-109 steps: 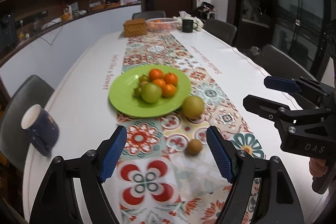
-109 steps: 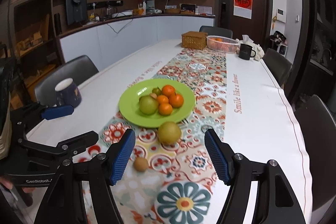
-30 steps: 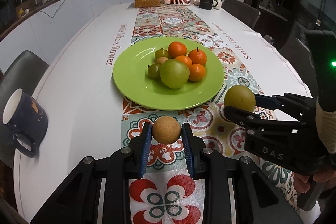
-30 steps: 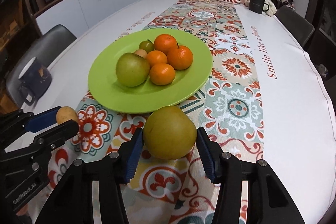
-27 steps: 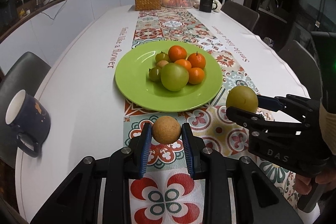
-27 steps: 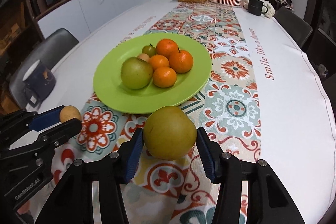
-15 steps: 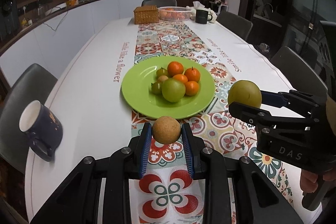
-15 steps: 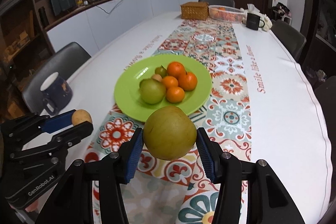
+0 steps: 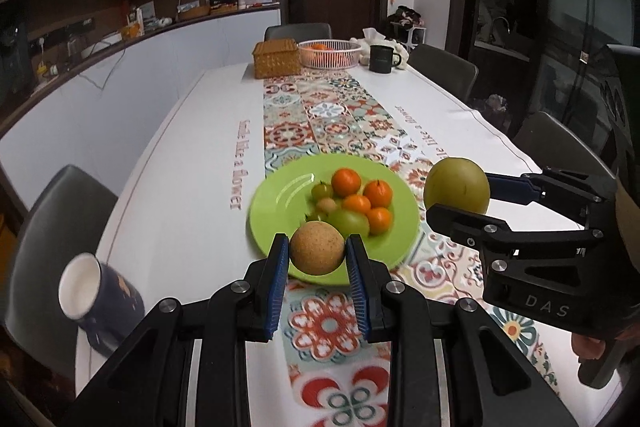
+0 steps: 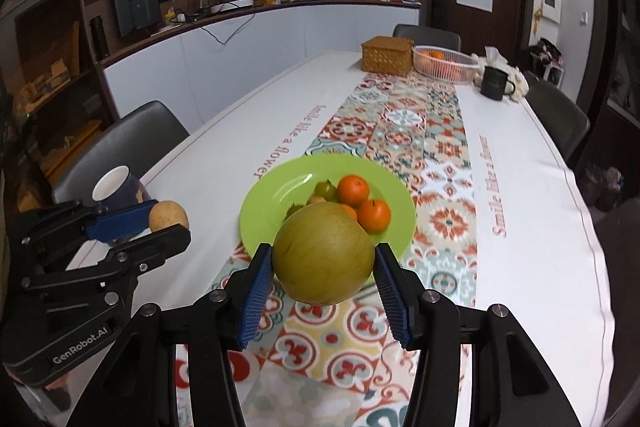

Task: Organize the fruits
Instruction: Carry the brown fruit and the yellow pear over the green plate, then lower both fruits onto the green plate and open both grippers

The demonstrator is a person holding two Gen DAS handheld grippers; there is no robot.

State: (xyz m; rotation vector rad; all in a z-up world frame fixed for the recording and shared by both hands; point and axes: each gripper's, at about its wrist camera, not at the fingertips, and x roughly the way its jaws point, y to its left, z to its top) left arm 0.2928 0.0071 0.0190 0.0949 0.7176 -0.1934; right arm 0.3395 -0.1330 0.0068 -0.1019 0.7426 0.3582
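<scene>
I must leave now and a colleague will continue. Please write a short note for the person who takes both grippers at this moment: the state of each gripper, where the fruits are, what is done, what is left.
Left gripper: shut on the small brown fruit, held above the table.
Right gripper: shut on the large yellow-green pear, also held in the air.
Green plate sits on the patterned table runner and holds four oranges, a green apple and a few small fruits.
Done: both loose fruits are picked up.
Left: probably set both on the plate beside the pile, gently so nothing rolls off, then open the grippers.
</scene>
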